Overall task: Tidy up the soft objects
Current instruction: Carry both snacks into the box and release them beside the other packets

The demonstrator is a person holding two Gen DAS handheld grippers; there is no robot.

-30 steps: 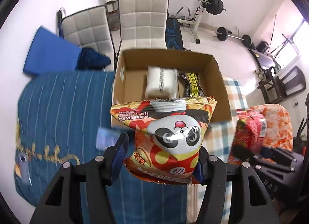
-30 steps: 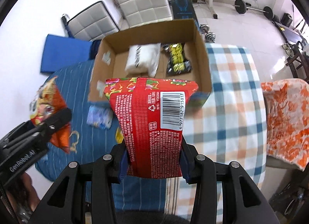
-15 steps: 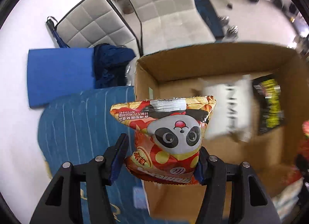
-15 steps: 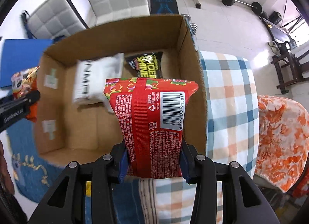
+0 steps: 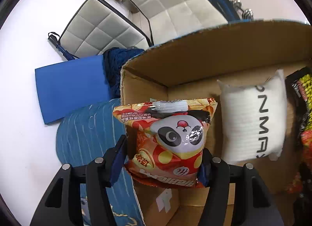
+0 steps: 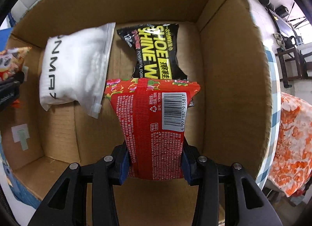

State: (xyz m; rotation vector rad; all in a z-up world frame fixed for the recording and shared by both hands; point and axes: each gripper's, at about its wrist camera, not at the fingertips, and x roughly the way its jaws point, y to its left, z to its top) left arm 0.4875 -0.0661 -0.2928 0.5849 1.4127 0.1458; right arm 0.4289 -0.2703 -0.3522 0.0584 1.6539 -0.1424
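Observation:
My left gripper (image 5: pixel 163 159) is shut on a panda snack bag (image 5: pixel 167 138) and holds it over the left end of the open cardboard box (image 5: pixel 204 58). My right gripper (image 6: pixel 155 164) is shut on a red snack packet (image 6: pixel 156 126) and holds it inside the box (image 6: pixel 234 89), above its floor. A white soft pouch (image 6: pixel 76 68) and a black shoe-wipe pack (image 6: pixel 154 54) lie on the box floor. The pouch (image 5: pixel 253 116) also shows in the left wrist view. The panda bag (image 6: pixel 11 60) shows at the left edge of the right wrist view.
The box stands on a bed with a blue striped cover (image 5: pixel 87 134) and a checked sheet (image 6: pixel 273 93). Two padded chairs (image 5: pixel 169 1) and a blue mat (image 5: pixel 72 87) lie behind the box. An orange floral cloth (image 6: pixel 292 134) is at the right.
Both grippers moved forward with their packets, from in front of the box to over and into it. The box now fills both views.

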